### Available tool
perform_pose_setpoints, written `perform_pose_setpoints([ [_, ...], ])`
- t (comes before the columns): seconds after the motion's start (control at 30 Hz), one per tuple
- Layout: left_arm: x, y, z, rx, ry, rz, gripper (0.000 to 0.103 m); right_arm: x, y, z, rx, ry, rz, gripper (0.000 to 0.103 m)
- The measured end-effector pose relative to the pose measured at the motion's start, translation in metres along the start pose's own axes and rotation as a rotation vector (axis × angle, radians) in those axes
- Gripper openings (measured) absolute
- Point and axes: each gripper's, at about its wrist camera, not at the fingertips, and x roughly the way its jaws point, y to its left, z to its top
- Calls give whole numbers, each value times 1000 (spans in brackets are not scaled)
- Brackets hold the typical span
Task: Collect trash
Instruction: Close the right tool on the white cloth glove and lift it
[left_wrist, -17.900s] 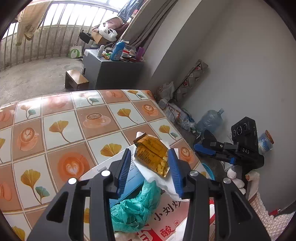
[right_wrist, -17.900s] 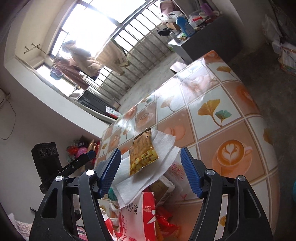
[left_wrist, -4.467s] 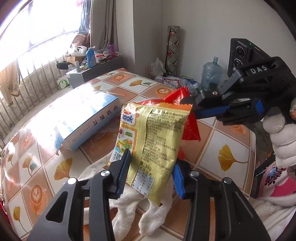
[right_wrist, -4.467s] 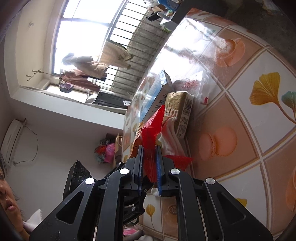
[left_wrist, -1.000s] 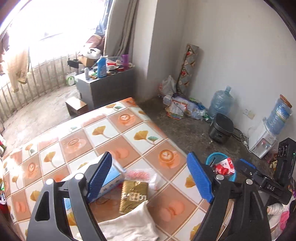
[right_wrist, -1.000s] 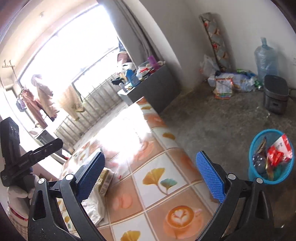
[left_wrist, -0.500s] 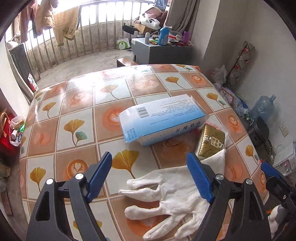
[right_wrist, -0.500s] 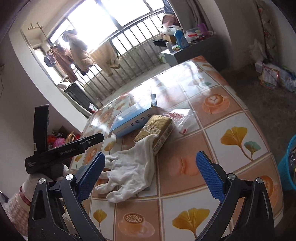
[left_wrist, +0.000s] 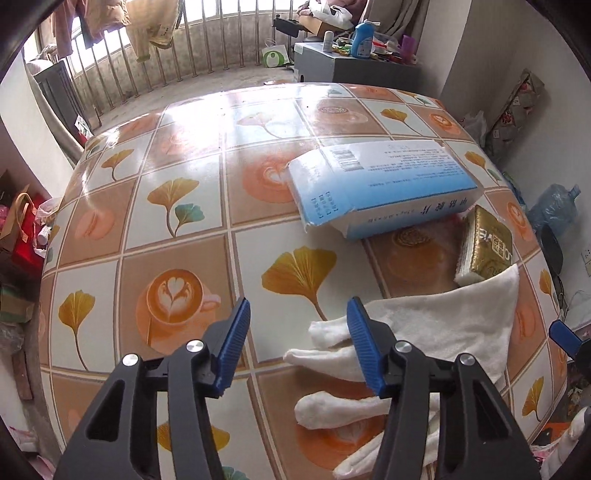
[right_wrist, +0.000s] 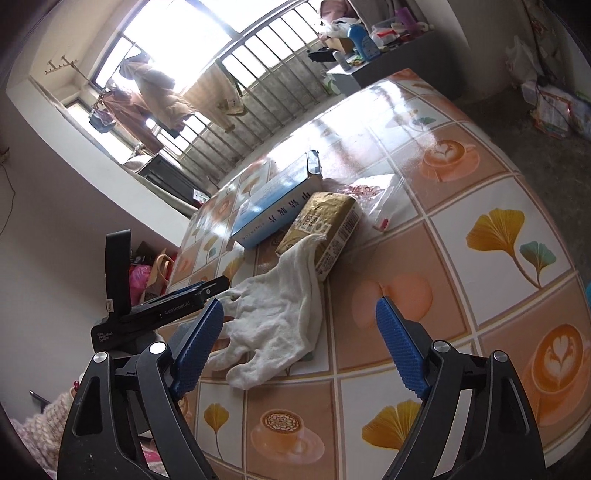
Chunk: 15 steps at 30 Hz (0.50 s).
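Observation:
On the tiled table (left_wrist: 177, 258) a white glove (left_wrist: 443, 332) lies flat, its cuff resting on a gold packet (left_wrist: 487, 247). A blue-and-white box (left_wrist: 384, 184) sits just behind them. My left gripper (left_wrist: 299, 343) hovers low over the glove's fingertips; its jaws are closing, with the tips beside the right pad and nothing pressed. In the right wrist view, my right gripper (right_wrist: 299, 347) is also closing, over the glove (right_wrist: 284, 306) from the opposite side and touching nothing. The gold packet (right_wrist: 325, 225), the box (right_wrist: 273, 206) and a clear plastic bag (right_wrist: 373, 195) lie beyond.
A grey cabinet (left_wrist: 354, 62) crowded with bottles stands behind the table by the window railing. Bags and boxes (left_wrist: 22, 229) are piled on the floor at the left. A water jug (left_wrist: 554, 210) stands on the floor at the right. The left gripper's black body (right_wrist: 147, 314) reaches in beside the glove.
Both grippers have swung from the floor basket back over the table. They have dropped closer to the glove, and both pairs of jaws have narrowed.

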Motion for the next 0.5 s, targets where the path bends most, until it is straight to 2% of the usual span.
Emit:
perform_pose_setpoints([
  [0.07,5,0,-2,-11,17,-4,45,2,-1,-1,18,19,28,75],
  [0.27,5,-5,-3,5,16,0,39,7,-6,-2,74,71,107,66],
  [0.5,6,-11,-4,16,23,3,34,11,-10,-4,101,101,133,58],
])
